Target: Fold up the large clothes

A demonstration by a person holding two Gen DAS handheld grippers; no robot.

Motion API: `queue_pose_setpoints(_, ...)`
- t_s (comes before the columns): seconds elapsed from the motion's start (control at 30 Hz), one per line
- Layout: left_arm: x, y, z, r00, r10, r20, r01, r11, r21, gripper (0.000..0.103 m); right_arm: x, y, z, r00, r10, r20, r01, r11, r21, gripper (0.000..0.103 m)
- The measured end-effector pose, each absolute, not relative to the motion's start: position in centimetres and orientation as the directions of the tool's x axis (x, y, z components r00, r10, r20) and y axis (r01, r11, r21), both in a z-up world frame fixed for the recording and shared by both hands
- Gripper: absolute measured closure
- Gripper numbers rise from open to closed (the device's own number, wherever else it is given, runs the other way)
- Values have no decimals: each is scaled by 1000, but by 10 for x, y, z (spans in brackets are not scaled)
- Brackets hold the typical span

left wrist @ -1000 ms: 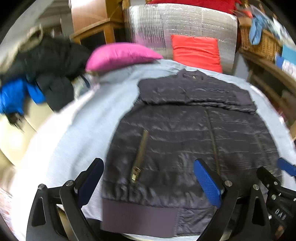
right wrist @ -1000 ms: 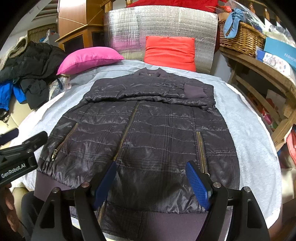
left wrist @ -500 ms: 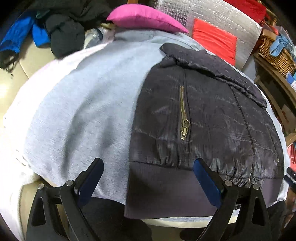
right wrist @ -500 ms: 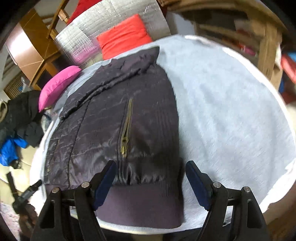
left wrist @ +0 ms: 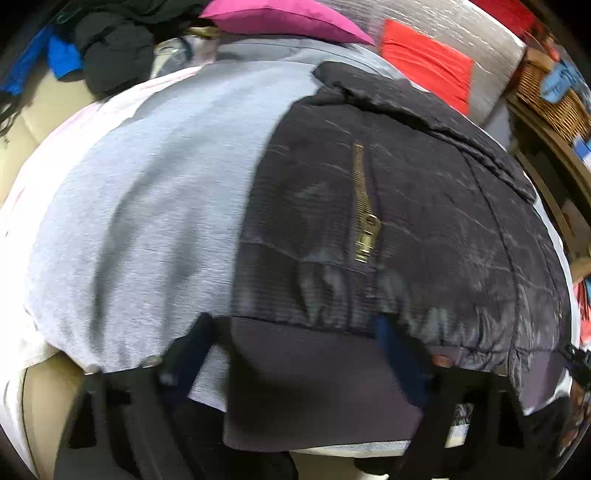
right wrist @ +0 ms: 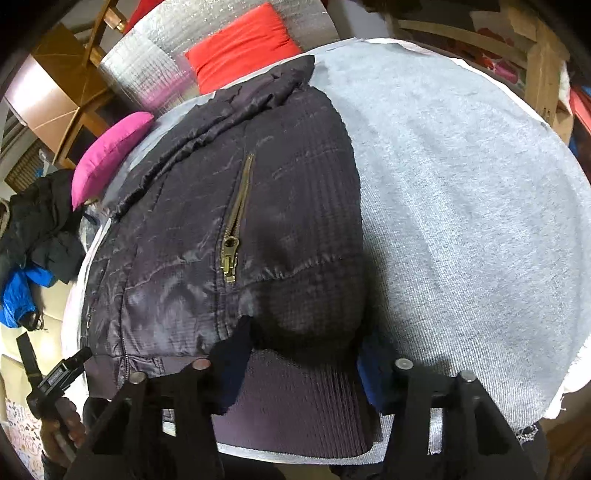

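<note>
A dark quilted jacket (left wrist: 424, 206) lies flat on a grey sheet (left wrist: 147, 206), its sleeves folded across the chest. Its ribbed hem (left wrist: 317, 384) hangs at the near edge. My left gripper (left wrist: 295, 354) is open, its blue-padded fingers (left wrist: 395, 350) straddling the hem's left corner. In the right wrist view the same jacket (right wrist: 229, 206) shows, and my right gripper (right wrist: 303, 358) is open around the hem's right corner (right wrist: 306, 398). The left gripper (right wrist: 55, 376) shows at the lower left there.
A pink pillow (left wrist: 280, 18) and a red cushion (left wrist: 424, 59) lie at the far end against a silver padded panel (right wrist: 147, 70). A pile of dark and blue clothes (left wrist: 92, 48) sits far left. A wicker basket (left wrist: 554, 99) and wooden shelves (right wrist: 535, 66) stand right.
Both grippers have spread apart from the jacket's middle and dropped to its two bottom corners. The hem now lies between each pair of open fingers.
</note>
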State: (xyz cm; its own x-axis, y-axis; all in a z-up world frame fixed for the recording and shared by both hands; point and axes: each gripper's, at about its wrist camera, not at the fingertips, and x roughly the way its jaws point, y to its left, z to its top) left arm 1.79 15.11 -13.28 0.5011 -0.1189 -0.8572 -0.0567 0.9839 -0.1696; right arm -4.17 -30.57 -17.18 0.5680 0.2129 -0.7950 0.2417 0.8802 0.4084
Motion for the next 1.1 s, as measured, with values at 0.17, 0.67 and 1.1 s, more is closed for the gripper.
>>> queue_pose_setpoints(0.17, 12, 136, -120, 529, -79, -845, -12, 995, -100, 90, -44, -303, -162, 573, 234, -786, 202, 888, 412, 85)
queue_pose_setpoints(0.67, 1, 174, -107, 509, -125, -852, -70, 980, -185, 42, -52, -327, -162, 564, 291, -773, 231, 843, 485, 61)
queue_pose_setpoints(1.1, 193, 174, -58, 632, -152, -760, 19, 983, -181, 15, 116, -408, -101, 697, 303, -649, 180, 803, 568, 32)
